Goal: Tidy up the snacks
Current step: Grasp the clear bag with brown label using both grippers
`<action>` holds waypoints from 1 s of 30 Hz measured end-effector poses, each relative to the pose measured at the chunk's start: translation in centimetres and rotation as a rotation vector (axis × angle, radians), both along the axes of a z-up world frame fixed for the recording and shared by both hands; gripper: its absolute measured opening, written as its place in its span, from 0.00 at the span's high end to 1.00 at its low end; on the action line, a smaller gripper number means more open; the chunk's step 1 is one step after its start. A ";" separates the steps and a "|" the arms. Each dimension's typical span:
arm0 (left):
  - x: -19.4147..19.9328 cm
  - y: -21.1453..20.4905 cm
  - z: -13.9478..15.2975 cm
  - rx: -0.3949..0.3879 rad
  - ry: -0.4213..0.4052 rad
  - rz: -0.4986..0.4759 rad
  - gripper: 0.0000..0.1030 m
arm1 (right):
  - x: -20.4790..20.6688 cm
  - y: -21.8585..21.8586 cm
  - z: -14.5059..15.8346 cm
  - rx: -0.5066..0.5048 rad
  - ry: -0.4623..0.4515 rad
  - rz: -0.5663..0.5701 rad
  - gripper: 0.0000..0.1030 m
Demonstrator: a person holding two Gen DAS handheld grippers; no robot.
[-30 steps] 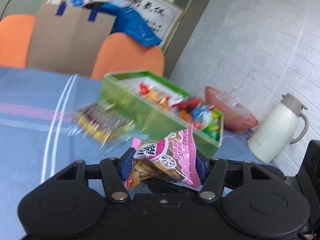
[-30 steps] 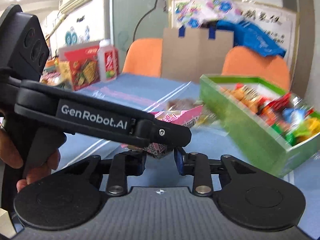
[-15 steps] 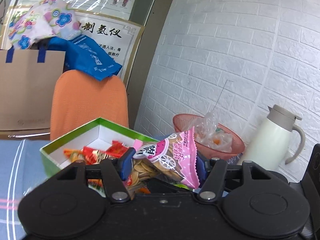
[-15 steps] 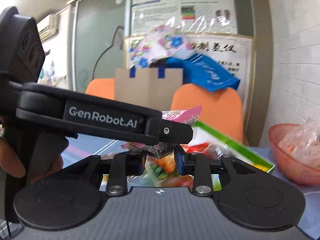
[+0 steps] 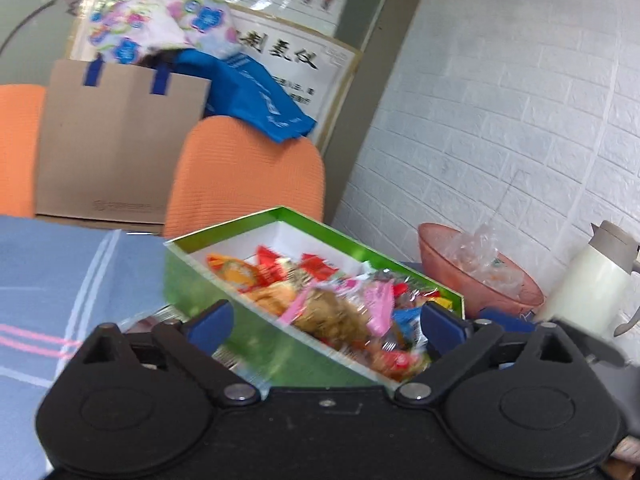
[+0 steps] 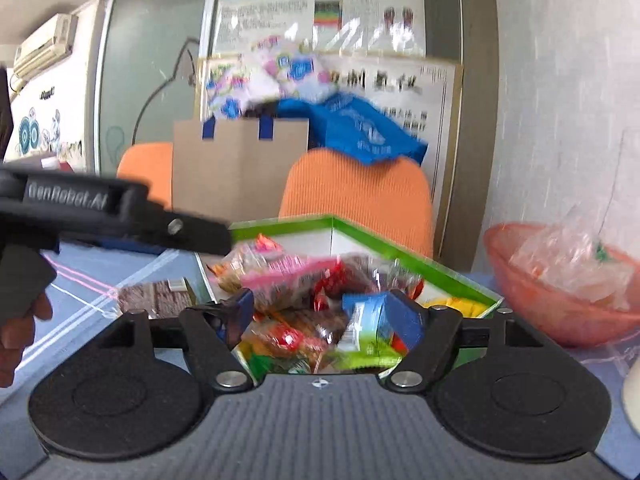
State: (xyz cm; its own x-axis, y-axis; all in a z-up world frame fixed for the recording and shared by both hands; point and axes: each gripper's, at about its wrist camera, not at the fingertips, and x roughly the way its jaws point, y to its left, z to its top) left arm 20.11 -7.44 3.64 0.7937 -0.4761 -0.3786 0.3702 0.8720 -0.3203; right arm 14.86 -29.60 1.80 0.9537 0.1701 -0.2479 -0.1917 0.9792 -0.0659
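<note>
Table [image 5: 48, 264] under blue striped cloth carries green snack box [image 5: 224, 300], brown snack packet [image 6: 154, 298] beside it, pink bowl [image 5: 444, 256], white thermos jug [image 5: 588, 284].

We seem to be in an office or clinic room: printed health posters [image 6: 348, 4] on the wall, orange chairs [image 5: 244, 172] at a cloth-covered desk [image 5: 48, 264], a wall air conditioner [image 6: 44, 46].

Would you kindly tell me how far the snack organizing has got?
Done: the green box holds many packets, the pink snack bag on top. In hand: nothing; left gripper and right gripper are open. Left: a brown packet lies on the table beside the box.
</note>
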 end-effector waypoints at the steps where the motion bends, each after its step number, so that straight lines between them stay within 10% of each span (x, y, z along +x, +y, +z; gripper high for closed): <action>1: -0.4 0.5 -0.3 0.014 0.004 0.013 0.00 | -0.8 0.4 0.2 -0.011 -0.018 0.009 0.00; 19: 10.0 3.8 -5.7 0.193 0.241 0.122 0.00 | -5.5 2.3 -0.5 -0.053 0.063 0.088 0.00; 30: -2.2 6.4 -6.1 0.103 0.232 0.040 0.00 | -5.6 4.4 -2.2 0.102 0.239 0.237 0.00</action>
State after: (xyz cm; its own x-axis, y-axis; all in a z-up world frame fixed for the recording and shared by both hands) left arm 17.87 -1.02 -2.49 0.6973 -0.3955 -0.5979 0.2618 0.9169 -0.3011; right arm 9.22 -25.24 -0.35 0.8018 0.4152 -0.4298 -0.4126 0.9049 0.1043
